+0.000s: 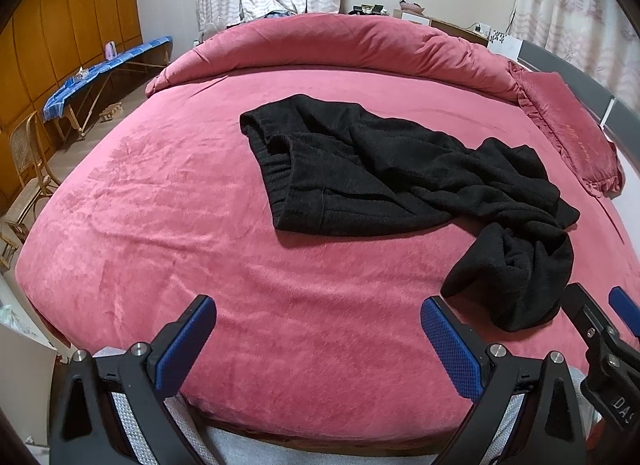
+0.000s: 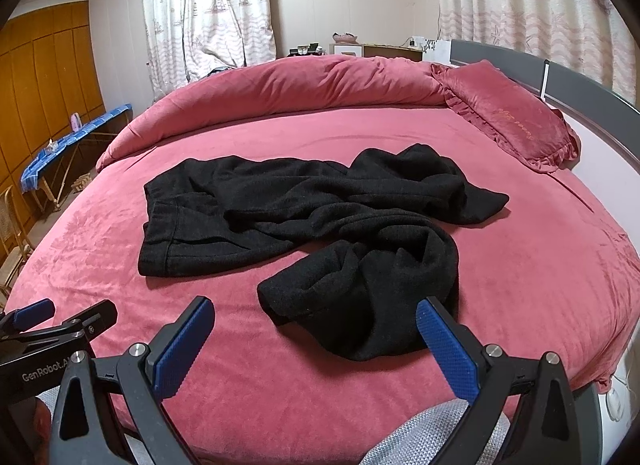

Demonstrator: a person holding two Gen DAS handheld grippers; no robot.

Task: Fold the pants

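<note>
A home bedroom: a wide bed (image 1: pixel 168 225) under a pink sheet, a rolled quilt (image 1: pixel 320 43) along its far edge, a frilled pillow (image 2: pixel 516 121) at its far right corner; patterned curtains (image 2: pixel 208 5), wooden wardrobe doors (image 1: pixel 68 41), an ironing board (image 1: pixel 108 65).

The pants (image 1: pixel 384 169) are plain black. The bed sheet (image 1: pixel 200 225), the rolled quilt (image 1: pixel 320 41) and the frilled pillow (image 2: pixel 508 117) are deep pink-red. The curtains (image 2: pixel 208 5) are white with pale pink ships and waves. Both grippers' pads (image 1: pixel 452 349) are blue on black frames. The wardrobe (image 1: pixel 60 25) is orange-brown wood.
</note>
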